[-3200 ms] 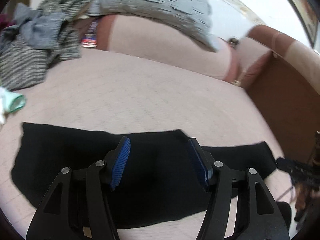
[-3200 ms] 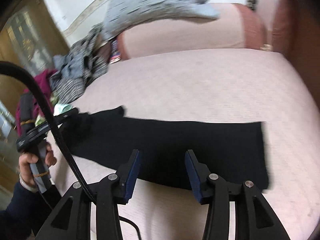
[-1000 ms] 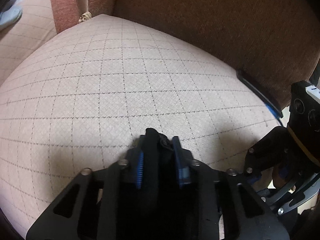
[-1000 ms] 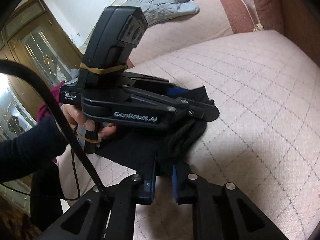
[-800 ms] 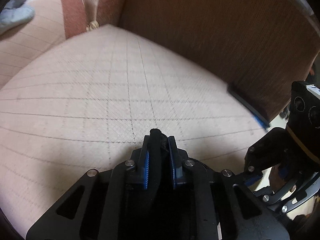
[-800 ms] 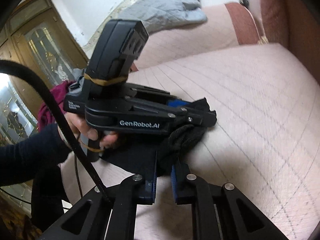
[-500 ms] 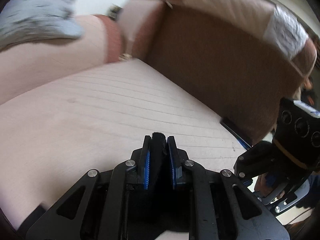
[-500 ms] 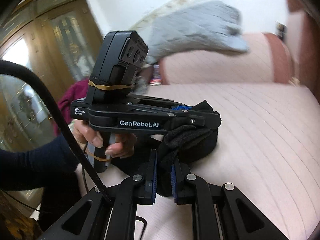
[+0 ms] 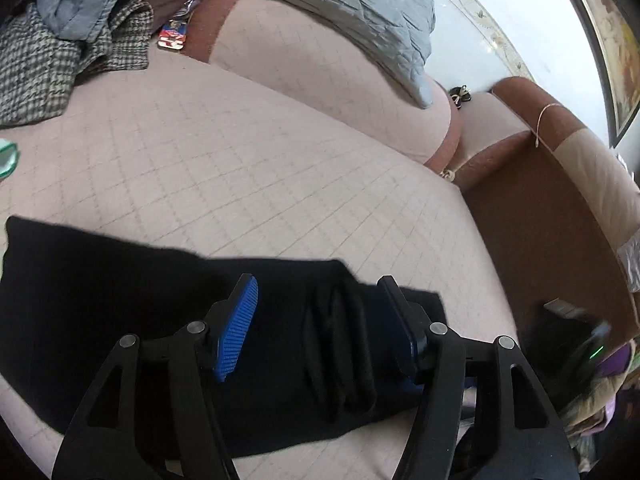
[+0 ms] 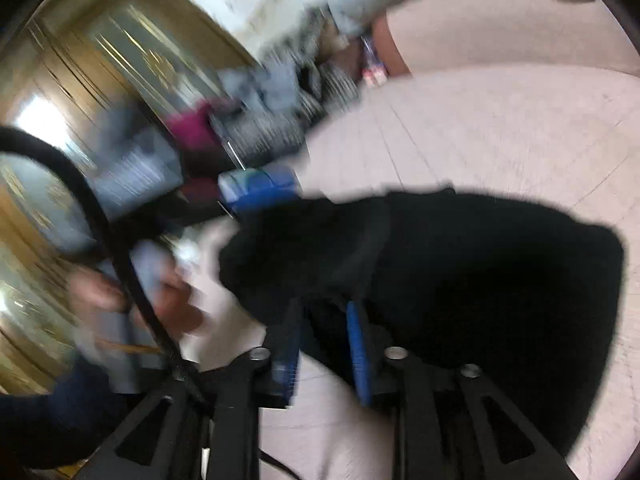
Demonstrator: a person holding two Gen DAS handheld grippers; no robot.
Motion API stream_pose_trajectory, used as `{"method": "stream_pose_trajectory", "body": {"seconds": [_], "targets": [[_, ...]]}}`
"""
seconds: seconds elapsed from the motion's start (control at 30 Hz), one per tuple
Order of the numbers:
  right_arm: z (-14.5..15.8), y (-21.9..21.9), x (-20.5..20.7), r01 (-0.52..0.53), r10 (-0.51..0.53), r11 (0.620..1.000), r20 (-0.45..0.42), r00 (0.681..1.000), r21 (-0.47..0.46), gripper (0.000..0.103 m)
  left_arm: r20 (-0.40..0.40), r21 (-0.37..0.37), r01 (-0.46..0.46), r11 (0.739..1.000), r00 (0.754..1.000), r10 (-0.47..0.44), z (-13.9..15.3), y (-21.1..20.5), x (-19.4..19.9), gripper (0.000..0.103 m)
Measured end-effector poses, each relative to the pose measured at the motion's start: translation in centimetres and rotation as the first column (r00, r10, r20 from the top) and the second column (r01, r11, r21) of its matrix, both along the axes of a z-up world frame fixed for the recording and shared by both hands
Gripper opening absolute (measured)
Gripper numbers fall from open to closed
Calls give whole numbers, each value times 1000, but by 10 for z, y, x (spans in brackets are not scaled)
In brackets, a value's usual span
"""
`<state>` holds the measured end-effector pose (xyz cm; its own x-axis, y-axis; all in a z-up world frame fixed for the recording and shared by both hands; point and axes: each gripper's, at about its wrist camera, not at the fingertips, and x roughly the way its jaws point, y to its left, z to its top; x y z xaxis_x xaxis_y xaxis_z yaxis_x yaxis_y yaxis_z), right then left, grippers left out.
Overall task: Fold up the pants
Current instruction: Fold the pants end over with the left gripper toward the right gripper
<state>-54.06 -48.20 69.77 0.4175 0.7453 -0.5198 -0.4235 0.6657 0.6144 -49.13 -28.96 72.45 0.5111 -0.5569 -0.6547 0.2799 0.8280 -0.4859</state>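
Note:
The black pants [image 9: 120, 292] lie folded over on the pink quilted sofa seat [image 9: 260, 168], with a bunched fold near the right end. My left gripper [image 9: 320, 300] is open and empty just above that fold. In the blurred right wrist view the pants [image 10: 500, 280] fill the middle. My right gripper [image 10: 324, 324] has its blue pads partly apart with black cloth between and around them; the blur hides whether they hold it.
A pile of checked and grey clothes [image 9: 60, 40] lies at the back left of the seat. A grey quilted blanket [image 9: 340, 8] hangs over the backrest. The brown armrest [image 9: 540, 220] bounds the seat on the right. A wooden glazed cabinet [image 10: 80, 80] stands to the left.
Both grippers were shut on the pants' end and carried it over. Now the left gripper has opened and let go, and the pants lie folded. The right gripper's pads have parted somewhat.

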Motion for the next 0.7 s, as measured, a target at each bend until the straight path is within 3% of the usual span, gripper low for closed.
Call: {"method": "stream_pose_trajectory", "body": {"seconds": [0.07, 0.1, 0.23, 0.43, 0.47, 0.5, 0.53, 0.6, 0.7], "targets": [[20, -33, -19, 76, -77, 997, 61, 995, 30, 60, -2, 12, 23, 1000, 1000, -23, -4, -5, -5, 62], [31, -52, -32, 132, -134, 991, 114, 984, 25, 62, -18, 21, 37, 999, 999, -37, -7, -9, -6, 62], [36, -84, -42, 237, -224, 968, 146, 964, -80, 62, -73, 74, 99, 992, 993, -93, -21, -31, -9, 62], [3, -95, -34, 290, -281, 940, 76, 957, -178, 61, -107, 151, 142, 978, 986, -127, -43, -67, -11, 61], [1, -94, -34, 295, -286, 938, 70, 956, -181, 61, -78, 186, 137, 973, 989, -125, -42, -71, -13, 58], [0, -91, -31, 298, -291, 936, 68, 954, -185, 61, -67, 202, 139, 969, 989, -128, -41, -73, -14, 38], [3, -90, -32, 299, -290, 936, 74, 954, -185, 61, -60, 223, 141, 965, 990, -131, -38, -73, -16, 28], [9, -86, -29, 301, -286, 937, 109, 952, -175, 61, -63, 215, 116, 970, 993, -105, -35, -65, -17, 21], [17, -77, -21, 275, -253, 946, 139, 957, -169, 61, -69, 229, 90, 969, 995, -76, -41, -54, -19, 20]]}}
